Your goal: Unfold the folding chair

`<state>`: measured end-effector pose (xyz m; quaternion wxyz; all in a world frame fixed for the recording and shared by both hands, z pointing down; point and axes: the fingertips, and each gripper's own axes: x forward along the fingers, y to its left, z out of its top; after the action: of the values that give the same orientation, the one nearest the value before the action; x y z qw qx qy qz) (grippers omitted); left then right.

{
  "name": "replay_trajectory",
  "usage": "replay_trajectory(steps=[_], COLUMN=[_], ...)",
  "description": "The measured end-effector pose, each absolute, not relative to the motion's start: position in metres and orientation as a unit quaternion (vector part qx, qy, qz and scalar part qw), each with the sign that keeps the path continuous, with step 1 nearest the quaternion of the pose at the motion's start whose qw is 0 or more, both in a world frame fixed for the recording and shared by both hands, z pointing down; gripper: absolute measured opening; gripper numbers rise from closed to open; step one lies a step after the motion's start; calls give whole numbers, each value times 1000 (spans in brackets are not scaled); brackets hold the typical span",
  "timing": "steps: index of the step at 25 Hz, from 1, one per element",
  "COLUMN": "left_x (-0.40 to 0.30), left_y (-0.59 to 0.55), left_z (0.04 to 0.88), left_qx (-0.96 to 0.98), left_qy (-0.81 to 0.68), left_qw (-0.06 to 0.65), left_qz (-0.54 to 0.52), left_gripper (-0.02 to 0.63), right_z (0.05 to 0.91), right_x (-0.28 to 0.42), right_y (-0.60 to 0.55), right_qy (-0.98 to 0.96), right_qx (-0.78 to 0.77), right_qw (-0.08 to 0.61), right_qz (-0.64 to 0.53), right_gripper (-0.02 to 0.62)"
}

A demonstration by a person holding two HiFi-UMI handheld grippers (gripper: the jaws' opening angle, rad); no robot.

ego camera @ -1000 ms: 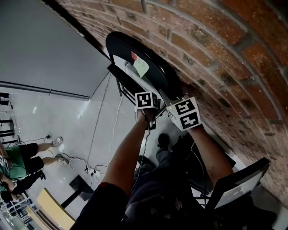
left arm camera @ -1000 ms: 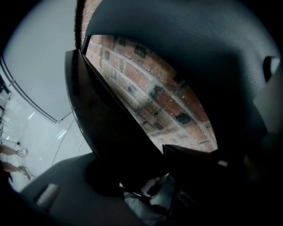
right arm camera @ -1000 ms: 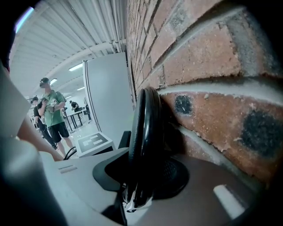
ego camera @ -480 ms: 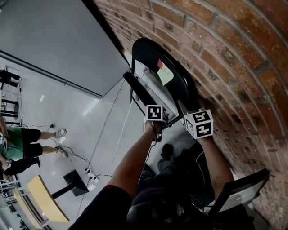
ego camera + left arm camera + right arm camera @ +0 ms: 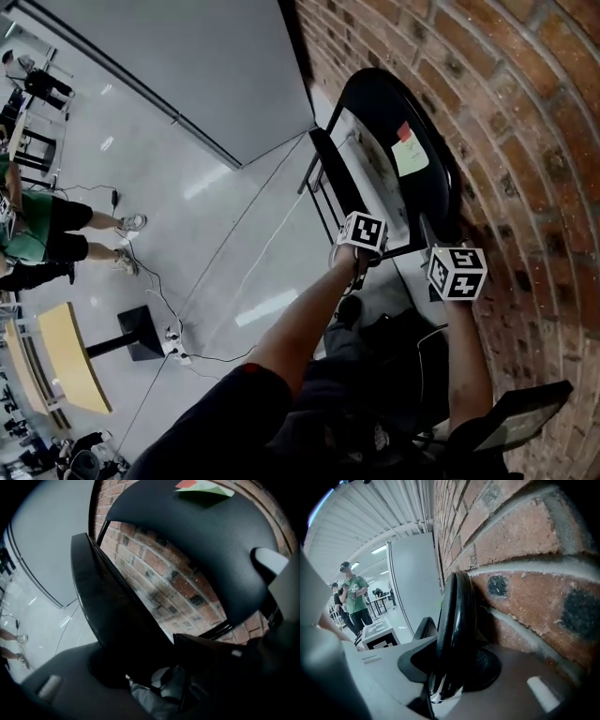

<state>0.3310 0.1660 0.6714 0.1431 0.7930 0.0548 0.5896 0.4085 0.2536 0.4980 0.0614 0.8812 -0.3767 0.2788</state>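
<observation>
While the folding chair [image 5: 375, 103] leans against the brick wall [image 5: 525, 112], the left gripper [image 5: 154, 677] has its jaws clamped on the front panel [image 5: 108, 602], and the right gripper [image 5: 454, 667] has its jaws clamped on the wall-side panel [image 5: 457, 616].

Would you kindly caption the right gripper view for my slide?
Right gripper clamped on the black folding chair, seen edge-on beside a brick wall.

The brick wall [image 5: 525, 112] is blocking passage behind the chair [image 5: 370, 89]; open floor [image 5: 187, 234] is lying free in front.
</observation>
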Motion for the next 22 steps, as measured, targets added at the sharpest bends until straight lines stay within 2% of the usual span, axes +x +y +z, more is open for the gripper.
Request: replay_trajectory(steps=[22], left_x=[285], left_y=[128], left_z=[679], left_qx=[784], left_qy=[61], left_qw=[214], left_qz=[580], left_gripper=[278], right_z=[515], right_x=[413], right_y=[261], right_qy=[-365], right_qx=[870], right_qw=[73], right_qz=[323], right_gripper=[138])
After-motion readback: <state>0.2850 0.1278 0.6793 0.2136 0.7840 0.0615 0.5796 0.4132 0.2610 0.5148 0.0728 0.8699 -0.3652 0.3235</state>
